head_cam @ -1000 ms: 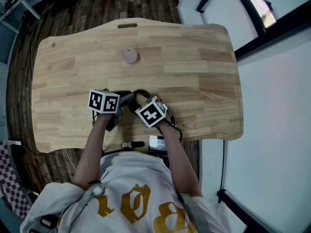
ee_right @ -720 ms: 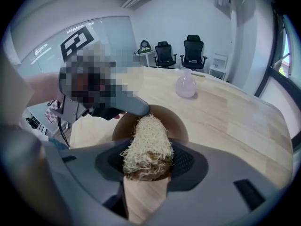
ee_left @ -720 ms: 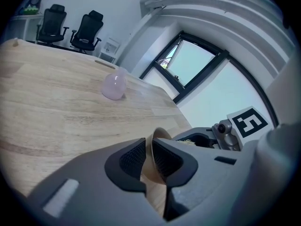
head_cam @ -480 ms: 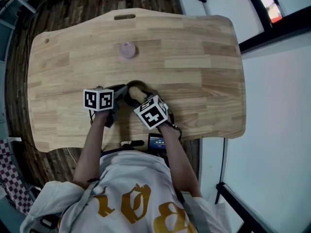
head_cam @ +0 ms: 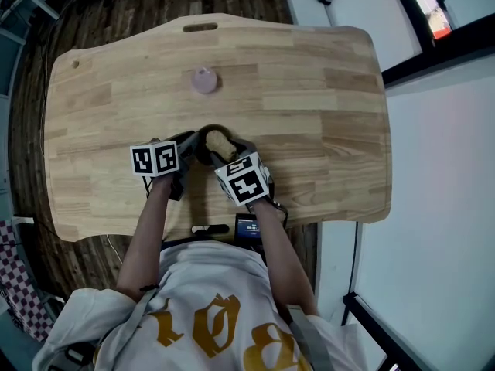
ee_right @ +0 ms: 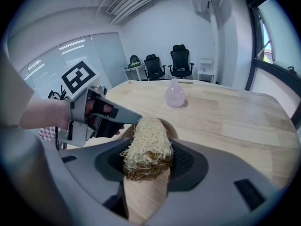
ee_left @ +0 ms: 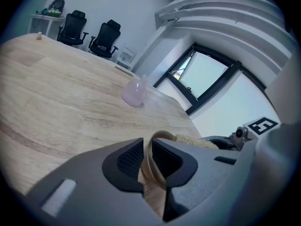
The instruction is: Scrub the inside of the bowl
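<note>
Your left gripper (ee_left: 146, 159) pinches bowl (ee_left: 162, 134) rim, steadying it; right gripper (ee_right: 146, 167) clamps fibrous scrubber (ee_right: 143, 142) over bowl, ready to scrub.

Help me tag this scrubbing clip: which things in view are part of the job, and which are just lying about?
In the job: wooden bowl, its rim pinched in the left gripper; fibrous scrubber, held in the right gripper.

Lying about: small pink vessel farther up the table; office chairs by the far wall.
</note>
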The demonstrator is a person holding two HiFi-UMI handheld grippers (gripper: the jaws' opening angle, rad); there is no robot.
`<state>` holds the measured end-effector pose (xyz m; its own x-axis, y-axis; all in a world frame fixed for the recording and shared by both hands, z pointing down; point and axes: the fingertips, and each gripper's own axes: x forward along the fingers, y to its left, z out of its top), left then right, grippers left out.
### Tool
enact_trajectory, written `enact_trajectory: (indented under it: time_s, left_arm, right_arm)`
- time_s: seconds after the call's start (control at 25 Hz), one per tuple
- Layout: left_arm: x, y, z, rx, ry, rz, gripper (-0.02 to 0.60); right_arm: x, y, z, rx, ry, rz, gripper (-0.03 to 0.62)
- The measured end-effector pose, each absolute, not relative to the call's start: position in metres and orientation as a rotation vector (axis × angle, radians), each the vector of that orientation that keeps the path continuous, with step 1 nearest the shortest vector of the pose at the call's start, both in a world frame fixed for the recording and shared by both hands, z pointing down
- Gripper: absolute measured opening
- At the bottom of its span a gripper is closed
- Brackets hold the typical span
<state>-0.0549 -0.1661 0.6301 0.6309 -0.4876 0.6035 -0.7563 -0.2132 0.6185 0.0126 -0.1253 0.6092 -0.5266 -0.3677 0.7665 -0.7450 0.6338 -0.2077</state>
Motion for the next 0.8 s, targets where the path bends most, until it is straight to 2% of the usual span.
enact_trajectory:
  time_s: [0.48, 0.8]
  left_arm:
    - [-0.066, -0.152, 0.576, 2.079, -1.159, 0.407, 0.041]
    - [-0.061, -0.137, 0.518, 2.235, -1.228, 0.330, 0.027]
  right_arm:
    - [0.025, -0.115, 0.568, 1.047, -2.186, 0.643, 0.198]
    - [0.035, -0.106, 0.528, 1.205, -2.231, 0.558, 0.198]
